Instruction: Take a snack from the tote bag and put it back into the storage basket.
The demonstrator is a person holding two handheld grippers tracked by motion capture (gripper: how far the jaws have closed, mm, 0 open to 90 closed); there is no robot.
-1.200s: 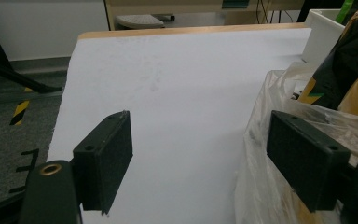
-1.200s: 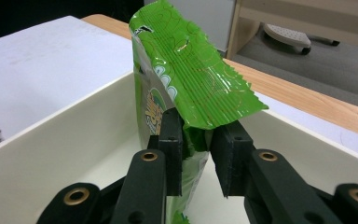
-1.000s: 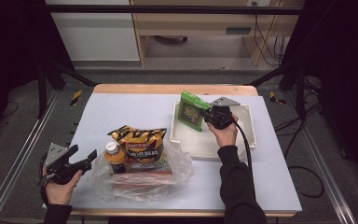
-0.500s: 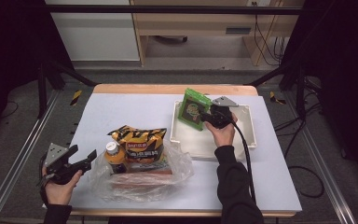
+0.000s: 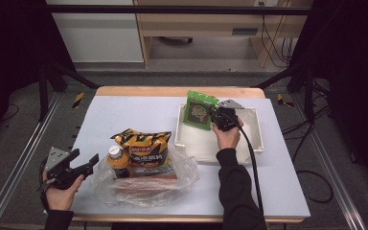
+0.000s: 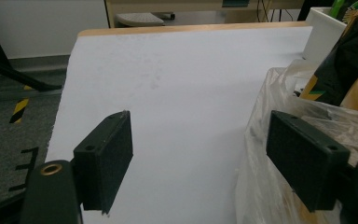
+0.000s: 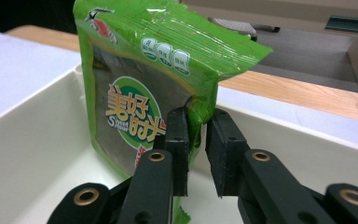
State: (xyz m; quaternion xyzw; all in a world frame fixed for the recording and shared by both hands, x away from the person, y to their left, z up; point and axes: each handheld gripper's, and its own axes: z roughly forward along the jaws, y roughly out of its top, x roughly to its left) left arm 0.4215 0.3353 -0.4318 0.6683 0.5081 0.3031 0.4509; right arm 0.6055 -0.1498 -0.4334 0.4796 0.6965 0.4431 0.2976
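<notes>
Right gripper [image 7: 196, 149]: jaws just closed, clamped on green snack pack [image 7: 140, 93], upright over white tray [image 5: 254, 139]. Left gripper [image 6: 209, 158]: jaws apart, empty, beside plastic bag [image 6: 279, 116].

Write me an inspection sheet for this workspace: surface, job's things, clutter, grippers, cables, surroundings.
Surface: white tabletop with a wooden far edge, bare on its left side.
Job's things: green seaweed snack packet held upright over the white tray by its side edge.
Clutter: clear plastic bag holding a yellow-and-black chip bag and an orange bottle with a white cap; a reddish item lies under them, too unclear to name.
Grippers: right gripper pinches the packet's edge, its jaws having just closed; left gripper open, beside the plastic bag.
Cables: black cable trails from the right gripper along the sleeve.
Surroundings: grey floor, black frame legs, wooden desk behind.
</notes>
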